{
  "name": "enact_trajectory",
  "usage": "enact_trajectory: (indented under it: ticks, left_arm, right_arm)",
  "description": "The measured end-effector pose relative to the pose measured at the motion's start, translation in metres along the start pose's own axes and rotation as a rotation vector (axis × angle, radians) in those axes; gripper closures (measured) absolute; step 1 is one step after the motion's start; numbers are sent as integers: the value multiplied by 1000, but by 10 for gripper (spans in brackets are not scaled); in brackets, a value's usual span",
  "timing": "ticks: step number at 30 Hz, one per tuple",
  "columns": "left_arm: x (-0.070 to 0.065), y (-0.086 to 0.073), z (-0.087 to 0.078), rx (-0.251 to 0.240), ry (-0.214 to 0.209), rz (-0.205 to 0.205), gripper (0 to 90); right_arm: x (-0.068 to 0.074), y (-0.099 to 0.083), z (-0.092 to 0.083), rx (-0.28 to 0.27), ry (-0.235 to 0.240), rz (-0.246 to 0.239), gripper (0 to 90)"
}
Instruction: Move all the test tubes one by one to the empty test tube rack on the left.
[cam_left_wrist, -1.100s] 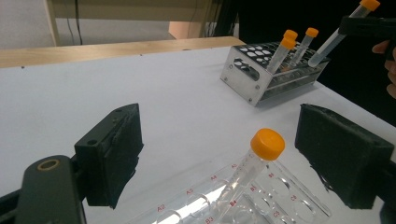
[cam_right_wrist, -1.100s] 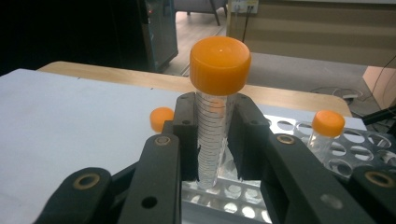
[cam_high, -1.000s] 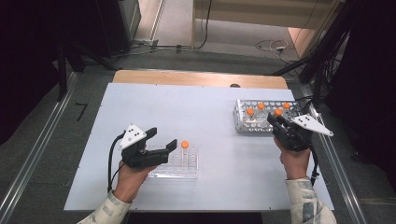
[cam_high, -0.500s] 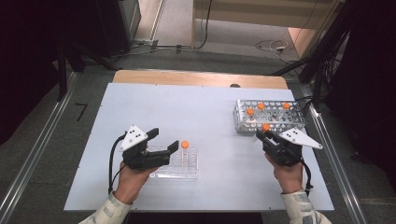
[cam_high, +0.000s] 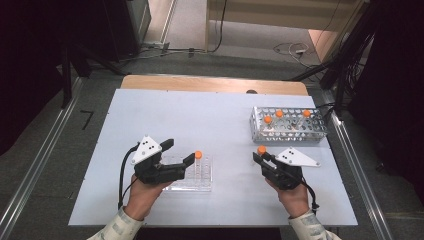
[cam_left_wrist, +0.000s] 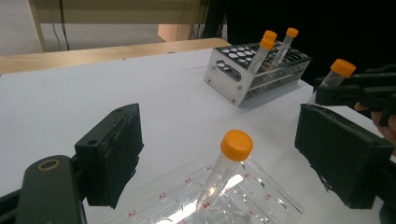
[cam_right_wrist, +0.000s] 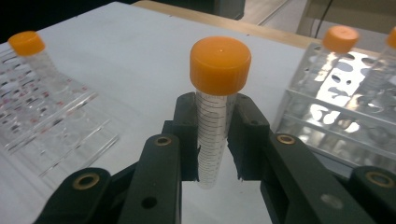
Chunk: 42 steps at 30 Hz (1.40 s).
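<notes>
Tubes with orange caps are the things I handle on this white surface (cam_high: 210, 115). My right tool (cam_high: 263, 161) holds one tube (cam_right_wrist: 212, 135) upright between its two black jaws, which press on the clear body a little below the orange cap. From the high view, this tool is above the surface, in front of the metal rack (cam_high: 289, 125) and apart from it, and the cap (cam_high: 261, 149) stands out at its tip. In the metal rack three more capped tubes (cam_high: 279, 114) stand, at the far right part of the surface.

My left tool (cam_high: 181, 152) is wide open and holds nothing. Its jaws stand on both sides of the clear plastic rack (cam_high: 192, 175), which lies flat on the surface near my left hand (cam_high: 142, 197). One single tube (cam_left_wrist: 224, 168) stands in this clear rack, tilted a little, between the two pads (cam_left_wrist: 114, 149) but touching neither of them. The holes of the clear rack carry small red labels.
</notes>
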<state>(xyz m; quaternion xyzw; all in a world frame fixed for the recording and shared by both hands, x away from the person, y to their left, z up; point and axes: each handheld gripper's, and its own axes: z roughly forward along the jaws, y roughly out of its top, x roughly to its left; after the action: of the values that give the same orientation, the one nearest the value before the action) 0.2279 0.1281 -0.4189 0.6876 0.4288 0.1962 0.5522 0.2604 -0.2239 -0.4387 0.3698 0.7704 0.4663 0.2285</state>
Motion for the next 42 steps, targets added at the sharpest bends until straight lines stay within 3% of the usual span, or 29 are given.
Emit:
enact_trajectory:
  ticks: [11, 18, 21, 30, 35, 42]
  left_arm:
    - [-14, 1, 0, -5, -42, 27, 172]
    - [-31, 2, 4, -1, -111, 52, 252]
    - [-41, 5, 7, -1, -137, 83, 300]
    - [-66, 7, 27, 24, -213, 127, 395]
    - [-76, 5, 49, 64, -232, 141, 447]
    - [-83, 2, 64, 89, -253, 150, 503]
  right_arm:
    - [22, -4, 8, 33, 67, -35, 721]
    - [31, -4, 9, 43, 94, -51, 721]
    - [35, -3, 9, 42, 109, -57, 722]
    - [44, -2, 10, 42, 134, -63, 721]
    - [49, -2, 11, 57, 153, -69, 721]
    - [51, -2, 11, 59, 165, -74, 721]
